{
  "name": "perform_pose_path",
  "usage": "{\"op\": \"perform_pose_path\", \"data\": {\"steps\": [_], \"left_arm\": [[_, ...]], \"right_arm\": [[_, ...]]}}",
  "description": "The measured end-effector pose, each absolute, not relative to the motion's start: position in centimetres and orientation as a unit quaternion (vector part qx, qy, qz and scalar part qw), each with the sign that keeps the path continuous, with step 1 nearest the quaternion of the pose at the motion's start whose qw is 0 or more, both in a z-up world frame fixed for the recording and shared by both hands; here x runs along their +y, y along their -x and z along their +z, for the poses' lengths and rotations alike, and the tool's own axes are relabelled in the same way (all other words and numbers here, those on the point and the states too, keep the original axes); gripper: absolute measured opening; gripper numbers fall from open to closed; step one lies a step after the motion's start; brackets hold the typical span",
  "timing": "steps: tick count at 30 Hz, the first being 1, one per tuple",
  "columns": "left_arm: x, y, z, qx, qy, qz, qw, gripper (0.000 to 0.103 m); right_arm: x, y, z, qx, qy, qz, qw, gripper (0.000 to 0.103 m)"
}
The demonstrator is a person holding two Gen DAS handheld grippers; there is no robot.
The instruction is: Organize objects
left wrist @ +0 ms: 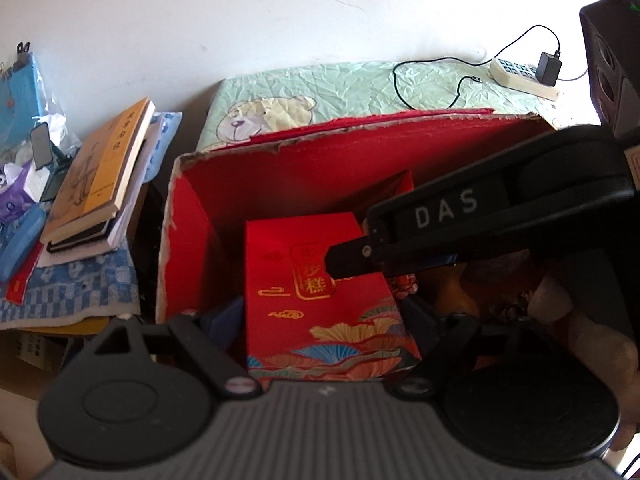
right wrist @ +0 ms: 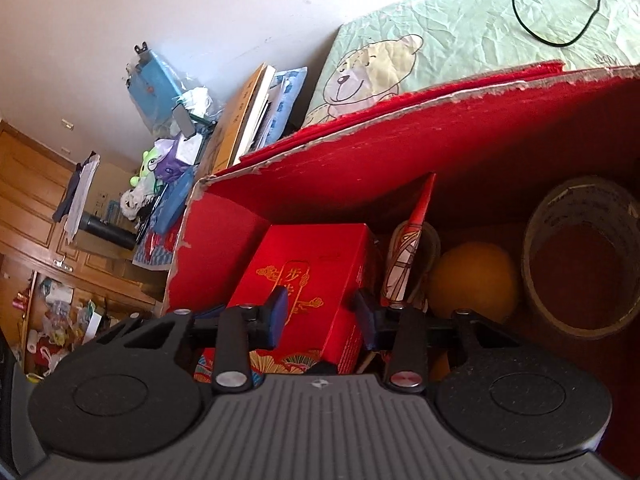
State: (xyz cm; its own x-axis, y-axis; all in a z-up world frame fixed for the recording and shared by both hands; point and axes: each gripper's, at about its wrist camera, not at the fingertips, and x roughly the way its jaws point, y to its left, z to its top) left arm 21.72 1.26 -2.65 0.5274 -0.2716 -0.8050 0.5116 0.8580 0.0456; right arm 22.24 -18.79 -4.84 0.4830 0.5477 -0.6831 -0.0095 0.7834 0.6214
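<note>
Left gripper (left wrist: 322, 316): jaws wide, one on each side of the red box (left wrist: 320, 292); whether the pads press its sides cannot be told, as the pads (left wrist: 228, 316) sit in shadow. The box stands inside the crate (left wrist: 188, 216), at centre frame, its long axis running from bottom edge toward the crate's back wall, printed face up and label reading upright.

Right gripper (right wrist: 322, 314): jaws apart, blue pads (right wrist: 278, 312) over the box's (right wrist: 304, 272) top face, not pinching it. In the left view this gripper (left wrist: 340, 262) enters from the right edge, angled down-left, its tip over the box label.

Right of the box in the right view: an orange (right wrist: 472, 280) and a tape roll (right wrist: 584, 256), partly hidden by crate shadow. A patterned item between box and orange is hard to identify.

Beyond the crate: bear cloth (left wrist: 320, 88); books (left wrist: 100, 172) at left; power strip (left wrist: 520, 76) at upper right.
</note>
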Motion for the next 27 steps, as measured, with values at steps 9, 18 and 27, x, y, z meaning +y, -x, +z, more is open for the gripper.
{"op": "perform_pose_path", "data": {"steps": [9,18,27], "left_arm": [[1.8,-21.9,-2.2,0.421,-0.137,-0.215,0.870,0.087],[0.8,-22.3,-2.6,0.415,-0.148,-0.216,0.871,0.086],[-0.6,-22.4,-2.2,0.411,-0.159,-0.242,0.864,0.077]], "right_arm": [[-19.0,-22.4,-5.0,0.486,-0.294,0.183,0.802,0.036],[-19.6,-22.2,-5.1,0.479,-0.308,0.159,0.807,0.036],[-20.7,-21.1,-4.7,0.436,-0.329,0.093,0.832,0.034]]}}
